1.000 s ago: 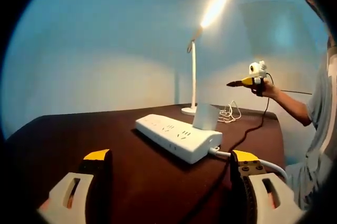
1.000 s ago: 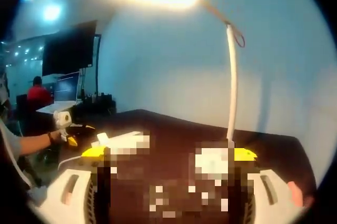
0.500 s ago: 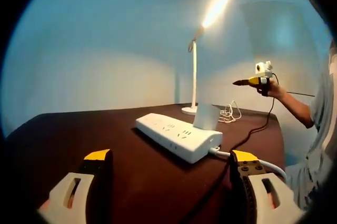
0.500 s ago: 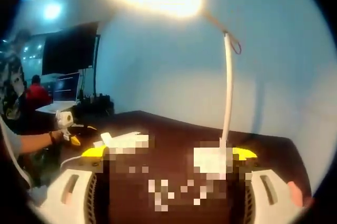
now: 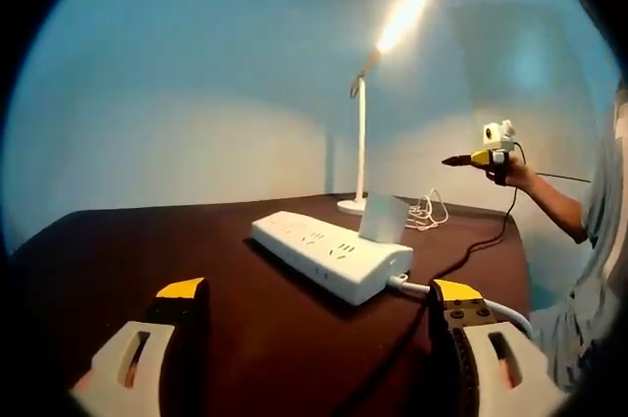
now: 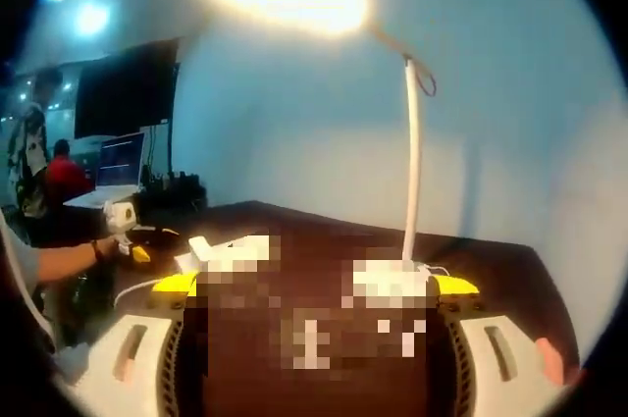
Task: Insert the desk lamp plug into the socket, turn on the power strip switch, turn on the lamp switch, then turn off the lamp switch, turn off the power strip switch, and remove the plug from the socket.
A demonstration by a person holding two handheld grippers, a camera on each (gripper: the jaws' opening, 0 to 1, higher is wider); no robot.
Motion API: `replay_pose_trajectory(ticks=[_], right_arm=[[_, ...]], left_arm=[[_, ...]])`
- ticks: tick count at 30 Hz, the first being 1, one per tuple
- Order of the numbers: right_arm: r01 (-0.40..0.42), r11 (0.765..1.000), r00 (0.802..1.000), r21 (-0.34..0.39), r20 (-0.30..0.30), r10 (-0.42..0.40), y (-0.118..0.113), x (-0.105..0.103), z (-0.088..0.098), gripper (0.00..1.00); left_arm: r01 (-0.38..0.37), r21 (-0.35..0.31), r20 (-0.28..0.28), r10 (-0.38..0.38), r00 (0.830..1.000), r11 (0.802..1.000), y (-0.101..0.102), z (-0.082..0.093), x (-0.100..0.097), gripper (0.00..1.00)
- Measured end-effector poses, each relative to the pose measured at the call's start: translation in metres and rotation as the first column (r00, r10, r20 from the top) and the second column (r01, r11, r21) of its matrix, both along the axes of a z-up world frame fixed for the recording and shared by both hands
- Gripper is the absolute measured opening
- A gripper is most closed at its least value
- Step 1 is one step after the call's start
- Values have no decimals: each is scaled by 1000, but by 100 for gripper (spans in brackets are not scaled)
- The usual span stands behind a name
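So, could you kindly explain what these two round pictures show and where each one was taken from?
No robot here: a person holds handheld tongs in each hand, each carrying a fisheye camera.

The left gripper view looks along the left tongs, open and empty, over a dark brown table. On it lie a long white power strip with a white plug block standing in it, and a slim white desk lamp, lit. At the right, the person's hand holds the right tongs in the air.

The right gripper view looks along the right tongs, open and empty, towards the same lamp. Part of the table there is blurred.
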State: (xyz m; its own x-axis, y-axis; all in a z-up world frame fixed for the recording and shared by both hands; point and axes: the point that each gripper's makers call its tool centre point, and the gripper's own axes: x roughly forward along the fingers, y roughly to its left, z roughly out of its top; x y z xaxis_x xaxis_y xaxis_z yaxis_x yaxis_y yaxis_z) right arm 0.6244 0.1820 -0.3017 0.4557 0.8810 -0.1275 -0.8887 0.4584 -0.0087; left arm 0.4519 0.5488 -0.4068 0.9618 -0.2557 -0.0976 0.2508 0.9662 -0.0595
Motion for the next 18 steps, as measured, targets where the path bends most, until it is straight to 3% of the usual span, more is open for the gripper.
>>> replay_pose_trajectory(ticks=[18], right_arm=[[45,999,995,-9,-88,-46,-20,-4,-43,93]], left_arm=[[2,-2,-2,-2,1000,1000,0,0,0,88]])
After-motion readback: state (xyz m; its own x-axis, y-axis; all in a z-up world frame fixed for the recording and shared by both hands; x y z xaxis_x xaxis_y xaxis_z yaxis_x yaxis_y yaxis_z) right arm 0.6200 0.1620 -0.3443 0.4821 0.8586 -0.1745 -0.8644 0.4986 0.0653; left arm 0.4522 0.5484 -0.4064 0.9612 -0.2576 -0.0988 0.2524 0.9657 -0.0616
